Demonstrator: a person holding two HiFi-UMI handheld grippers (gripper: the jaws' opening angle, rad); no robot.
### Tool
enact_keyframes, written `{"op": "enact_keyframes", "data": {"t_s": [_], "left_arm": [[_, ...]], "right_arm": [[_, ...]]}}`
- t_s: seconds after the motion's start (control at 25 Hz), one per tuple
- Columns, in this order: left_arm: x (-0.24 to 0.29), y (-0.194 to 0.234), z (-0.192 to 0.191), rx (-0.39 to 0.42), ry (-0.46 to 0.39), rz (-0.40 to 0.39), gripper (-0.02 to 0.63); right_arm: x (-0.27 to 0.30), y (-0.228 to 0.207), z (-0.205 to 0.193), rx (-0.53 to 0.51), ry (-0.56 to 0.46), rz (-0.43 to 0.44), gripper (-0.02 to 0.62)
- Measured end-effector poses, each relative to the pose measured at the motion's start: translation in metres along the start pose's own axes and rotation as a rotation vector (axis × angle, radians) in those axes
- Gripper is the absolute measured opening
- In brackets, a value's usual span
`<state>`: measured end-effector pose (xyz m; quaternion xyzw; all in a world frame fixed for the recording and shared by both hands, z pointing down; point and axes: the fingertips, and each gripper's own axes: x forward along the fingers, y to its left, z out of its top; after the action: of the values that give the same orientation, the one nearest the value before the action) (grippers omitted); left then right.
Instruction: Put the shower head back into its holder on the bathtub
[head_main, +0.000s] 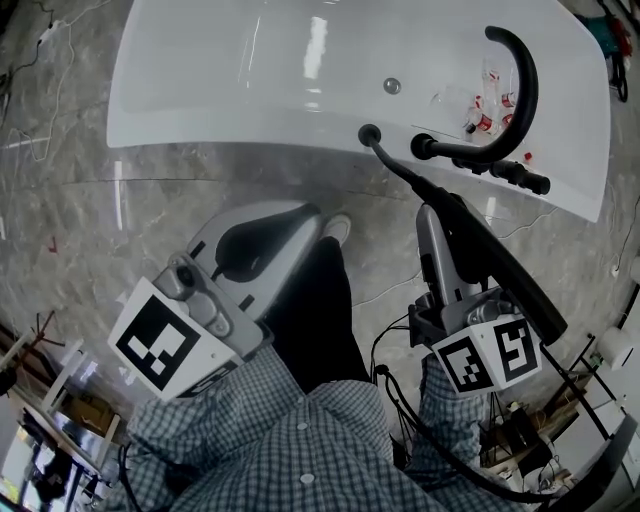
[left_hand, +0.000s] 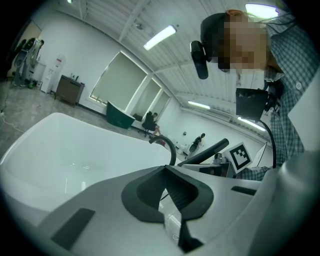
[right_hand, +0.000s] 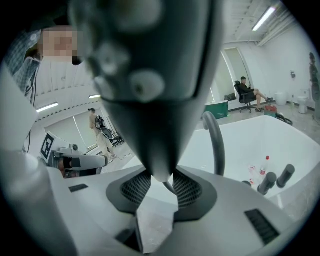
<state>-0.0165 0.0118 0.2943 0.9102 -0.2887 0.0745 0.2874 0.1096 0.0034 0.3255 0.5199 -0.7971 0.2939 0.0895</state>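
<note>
Head view: my right claw (head_main: 430, 215) is clamped on the black shower head (head_main: 490, 255). The wand crosses the claw slantwise. Its thick end lies back beside the marker cube, and its thin end runs past the claw tips up to the round black holder (head_main: 370, 132) on the rim of the white bathtub (head_main: 250, 90). I cannot tell whether tip and holder touch. The curved black faucet spout (head_main: 520, 80) stands just to the far side of the holder from the claw. My left claw (head_main: 312, 213) sits well off to the left, short of the tub, with its jaws together.

Left gripper view: the pads meet at the tips and nothing is between them (only floor shows through the slit behind). The shower head (left_hand: 210, 151) shows far off to this claw's right.

Right gripper view: the shower head's dark body (right_hand: 150, 75) fills the upper picture and tapers down between the two ribbed pads (right_hand: 187, 189), which press on its narrow part from both sides. The bathtub lies ahead and to the right.
</note>
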Motion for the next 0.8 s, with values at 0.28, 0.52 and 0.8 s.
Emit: {"op": "enact_keyframes", "data": {"t_s": [0.28, 0.52, 0.8], "left_arm": [[-0.001, 0.004, -0.003, -0.006, -0.010, 0.009, 0.009], [-0.004, 0.002, -0.009, -0.016, -0.002, 0.010, 0.009], [0.000, 0.004, -0.011, -0.030, -0.011, 0.009, 0.009]], "right_arm": [[0.010, -0.003, -0.006, -0.010, 0.013, 0.005, 0.132], [0.017, -0.002, -0.012, -0.011, 0.023, 0.003, 0.132], [0.025, -0.010, -0.020, -0.015, 0.045, 0.000, 0.132]]}}
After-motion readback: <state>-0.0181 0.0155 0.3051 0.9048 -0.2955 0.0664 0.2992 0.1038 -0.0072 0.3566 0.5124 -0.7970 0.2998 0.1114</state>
